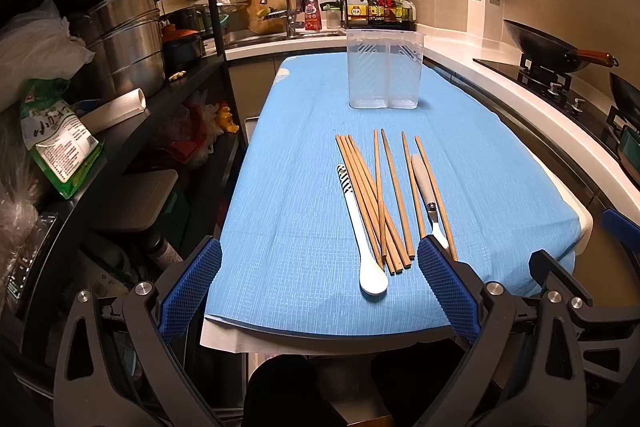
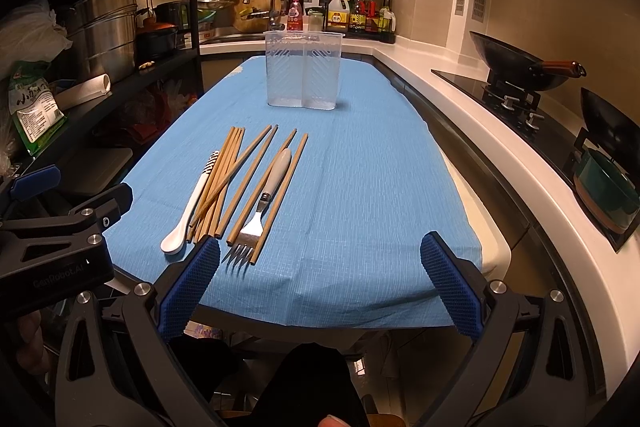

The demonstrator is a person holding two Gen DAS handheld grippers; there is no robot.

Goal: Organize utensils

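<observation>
Left gripper (image 1: 320,283) and right gripper (image 2: 320,267) hover at near table edge, both spread wide, empty. Chopsticks (image 1: 378,199), white spoon (image 1: 360,235) and fork (image 2: 262,203) lie bunched on blue cloth (image 2: 360,187). Clear holder (image 1: 385,69) stands upright beyond them, apparently two compartments.

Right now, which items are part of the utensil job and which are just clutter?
Job:
wooden chopsticks
white ceramic spoon
fork
clear two-compartment holder
left gripper and right gripper, both open

Clutter:
woks
steel steamer pot
condiment rack
</observation>
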